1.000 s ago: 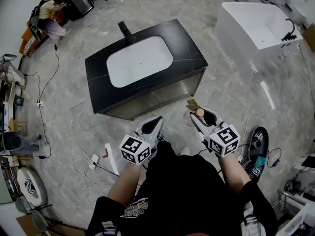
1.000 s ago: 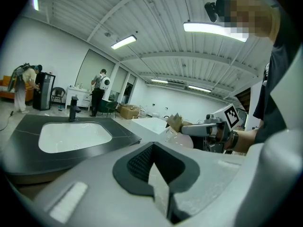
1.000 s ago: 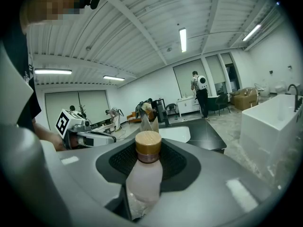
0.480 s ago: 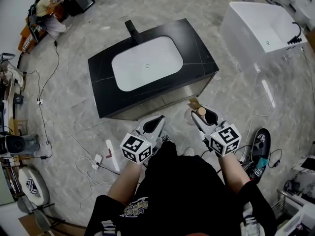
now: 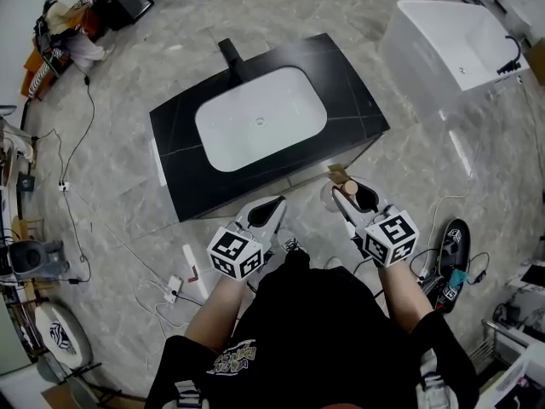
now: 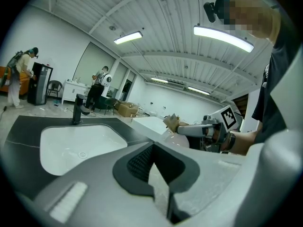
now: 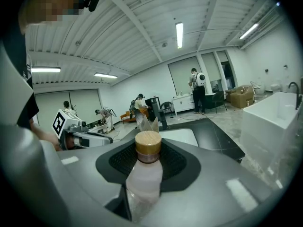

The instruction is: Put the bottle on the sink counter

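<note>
The right gripper (image 5: 349, 203) is clamping the bottle (image 7: 143, 176) by its frosted body, below the wooden cap (image 7: 148, 144), at lower centre of the right gripper view. The left gripper (image 5: 266, 215) is sitting closed and empty. The sink counter (image 5: 358, 113) is occupying the upper centre of the head view. The bottle is likely light, smooth plastic, possibly slippery, so mid-body is the best hold.

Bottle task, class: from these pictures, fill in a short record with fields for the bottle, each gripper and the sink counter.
sink counter: black top, white basin, faucet at far edge
bottle: pale, tan cap, upright between the fingers of the right gripper
right gripper: shut on the bottle, short of the sink counter
left gripper: shut, empty
placement: not yet done
</note>
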